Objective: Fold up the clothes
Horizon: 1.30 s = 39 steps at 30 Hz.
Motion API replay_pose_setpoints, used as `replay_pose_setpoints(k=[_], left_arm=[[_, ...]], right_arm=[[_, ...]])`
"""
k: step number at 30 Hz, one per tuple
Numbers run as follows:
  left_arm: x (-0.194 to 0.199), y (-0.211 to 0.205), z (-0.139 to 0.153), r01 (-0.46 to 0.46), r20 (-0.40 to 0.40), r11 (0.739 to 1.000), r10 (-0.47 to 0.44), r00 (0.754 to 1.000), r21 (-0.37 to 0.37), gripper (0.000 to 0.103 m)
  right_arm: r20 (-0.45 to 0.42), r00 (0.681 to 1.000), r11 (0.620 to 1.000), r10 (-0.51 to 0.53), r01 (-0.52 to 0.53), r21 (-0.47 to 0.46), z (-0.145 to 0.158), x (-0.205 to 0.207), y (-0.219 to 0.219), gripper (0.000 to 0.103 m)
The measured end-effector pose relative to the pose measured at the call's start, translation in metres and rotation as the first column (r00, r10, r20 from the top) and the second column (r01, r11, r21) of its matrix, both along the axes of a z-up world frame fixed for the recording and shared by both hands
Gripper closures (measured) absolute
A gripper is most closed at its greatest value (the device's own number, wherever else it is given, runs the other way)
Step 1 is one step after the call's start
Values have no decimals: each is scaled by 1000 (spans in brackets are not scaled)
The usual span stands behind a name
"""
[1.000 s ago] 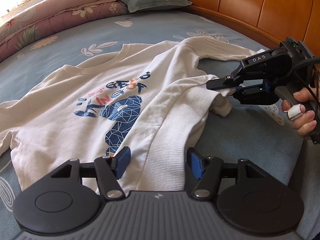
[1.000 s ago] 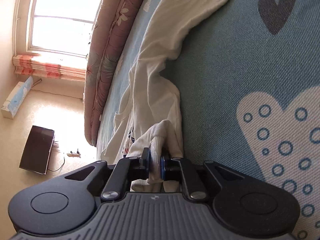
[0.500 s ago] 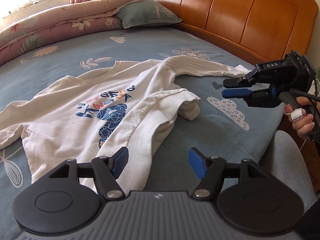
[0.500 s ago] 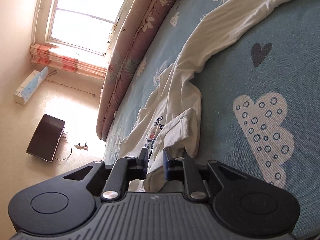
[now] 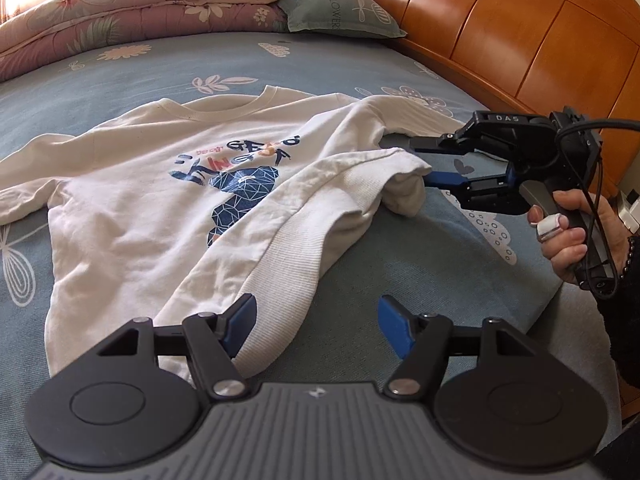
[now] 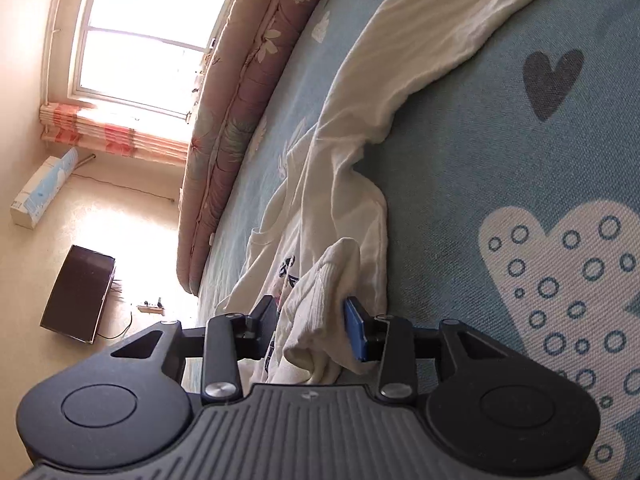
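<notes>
right wrist view: right tongs (image 6: 310, 330) spread around soft, light sweatshirt (image 5: 168, 208) hem corner; left tongs (image 5: 316, 322) spread; best gripped at ribbed hem.

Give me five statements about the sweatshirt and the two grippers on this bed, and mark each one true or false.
1. The sweatshirt lies print side up on the blue bedsheet. True.
2. The right gripper is clamped shut on the hem corner. False: its jaws are open, with the bunched corner between them.
3. The left gripper is open. True.
4. The sweatshirt is black. False: it is cream.
5. A pillow rests near the wooden headboard. True.
</notes>
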<state>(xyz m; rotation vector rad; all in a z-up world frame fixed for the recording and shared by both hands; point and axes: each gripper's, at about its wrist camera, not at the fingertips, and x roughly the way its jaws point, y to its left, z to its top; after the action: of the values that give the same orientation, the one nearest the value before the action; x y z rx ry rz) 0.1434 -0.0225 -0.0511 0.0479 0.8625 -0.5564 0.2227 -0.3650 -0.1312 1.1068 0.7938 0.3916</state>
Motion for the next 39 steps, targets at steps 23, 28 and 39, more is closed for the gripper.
replay_pose_setpoints(k=[23, 28, 39], left_arm=[[5, -20, -4, 77, 5, 994, -77, 997, 82, 33], [3, -22, -6, 80, -3, 995, -80, 997, 67, 32], [0, -24, -9, 87, -11, 994, -86, 996, 64, 32]], right_arm=[[-46, 999, 999, -12, 10, -44, 12, -14, -1, 56], [-42, 999, 998, -6, 4, -64, 20, -13, 1, 54], [-50, 999, 993, -11, 6, -115, 25, -18, 3, 53]])
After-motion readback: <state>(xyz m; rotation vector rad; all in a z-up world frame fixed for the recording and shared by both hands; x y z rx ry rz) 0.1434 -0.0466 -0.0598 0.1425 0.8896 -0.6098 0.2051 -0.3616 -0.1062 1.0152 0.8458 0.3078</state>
